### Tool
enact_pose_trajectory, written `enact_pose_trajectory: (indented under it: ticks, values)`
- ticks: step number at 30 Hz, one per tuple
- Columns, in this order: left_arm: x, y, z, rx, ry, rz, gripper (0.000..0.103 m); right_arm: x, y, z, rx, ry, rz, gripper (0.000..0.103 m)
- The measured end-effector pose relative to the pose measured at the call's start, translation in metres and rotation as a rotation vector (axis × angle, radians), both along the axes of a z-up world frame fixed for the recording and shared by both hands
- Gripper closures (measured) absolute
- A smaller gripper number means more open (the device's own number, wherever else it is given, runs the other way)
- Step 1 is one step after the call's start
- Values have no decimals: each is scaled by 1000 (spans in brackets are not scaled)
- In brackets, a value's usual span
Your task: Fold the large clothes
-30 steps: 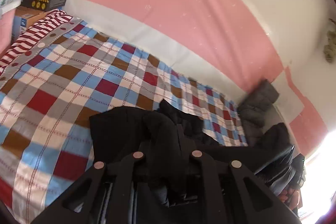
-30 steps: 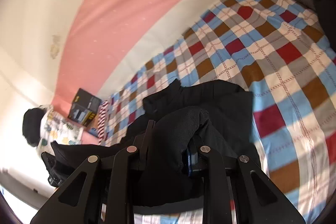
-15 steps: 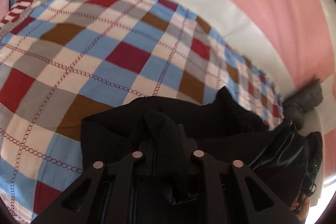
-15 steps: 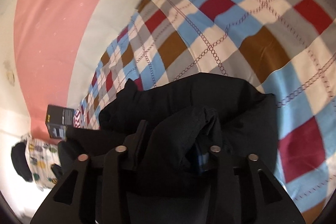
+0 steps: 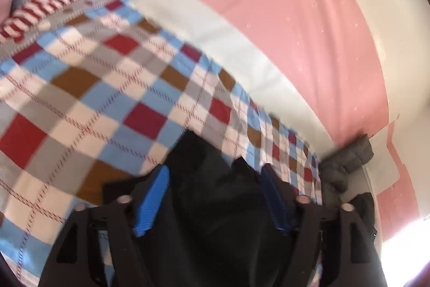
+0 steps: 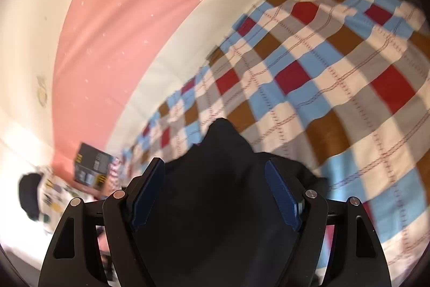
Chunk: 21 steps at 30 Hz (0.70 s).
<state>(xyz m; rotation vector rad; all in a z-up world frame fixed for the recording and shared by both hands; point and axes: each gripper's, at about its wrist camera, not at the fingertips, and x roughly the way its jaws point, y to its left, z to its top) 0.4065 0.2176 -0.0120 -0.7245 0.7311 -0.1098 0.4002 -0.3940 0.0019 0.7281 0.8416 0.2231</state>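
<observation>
The checked bedspread (image 5: 113,88) fills both views, and the black garment (image 5: 215,195) lies on it directly under and ahead of both tongs, neither visibly nearer; its long axis cannot be told. The left gripper (image 5: 215,198) and right gripper (image 6: 217,195) both stand with fingers apart, cloth lying loose between the blue pads (image 6: 282,198). Only the left view shows the grey padded coat (image 5: 346,163) whole beside the wall; only the right shows the dark box (image 6: 91,166) entire.

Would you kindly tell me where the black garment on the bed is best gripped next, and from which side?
Probably the peak of the black garment, the raised point that juts onto the checked blanket. Come from the near side, over the cloth, since the right hand-held gripper, now open, already straddles it with the peak directly ahead.
</observation>
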Motion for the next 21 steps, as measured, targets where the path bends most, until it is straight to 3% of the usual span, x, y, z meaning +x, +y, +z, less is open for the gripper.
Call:
enact_pose_trajectory:
  ticks: [7,10,12,13,14,16,18,21]
  values:
    - [47,-16,-67,125,272,-110,23,21,29,-41,-170,103,116,26]
    - [60,-28,-84,159,299,-165,27,38,38,-55,-222,145,160,26]
    - [63,-38,-85,183,290,-193,59,49,44,-65,-256,186,186,27]
    - [62,-44,-79,233,278,-184,66,52,46,-67,-278,192,186,50]
    - [59,-49,-70,275,247,-184,81,52,48,-62,-297,164,174,84]
    - [50,-54,-47,342,157,-166,84,45,53,-41,-347,80,146,87]
    - [46,-48,-25,353,66,-125,84,42,55,-24,-396,15,119,88]
    - [64,-40,-28,338,52,-74,84,59,45,-28,-379,36,47,88]
